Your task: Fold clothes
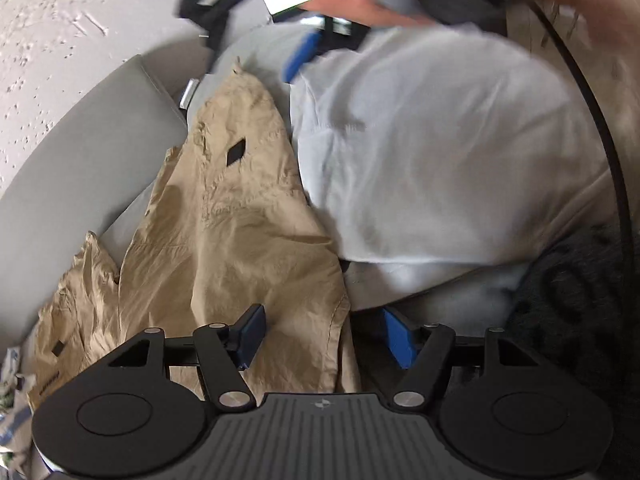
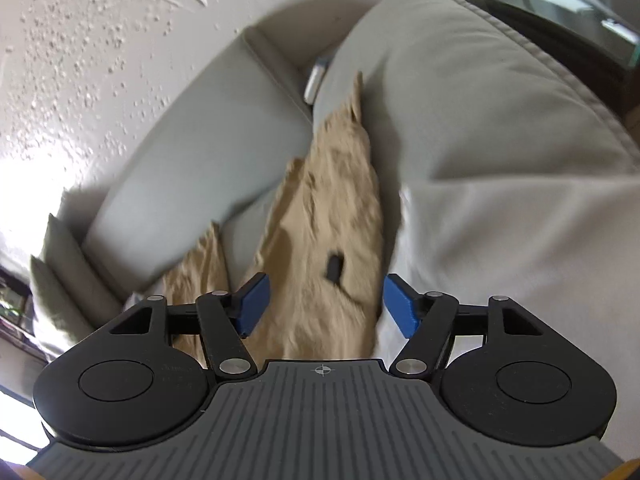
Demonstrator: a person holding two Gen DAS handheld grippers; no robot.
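Two tongs, left tongs (image 1: 324,336) and right tongs (image 2: 325,304), hang released, nothing pinched. Tan trousers (image 1: 240,232) sprawl crumpled on the sofa (image 1: 72,168), running toward eleven o'clock: light, floppy cloth, best pinched at the hem.

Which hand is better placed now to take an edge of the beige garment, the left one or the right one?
Left, probably. The left gripper is open with a hem of the beige garment between its fingers. The right gripper is open too, but its view shows only mid-fabric ahead, blurred, no clear edge.
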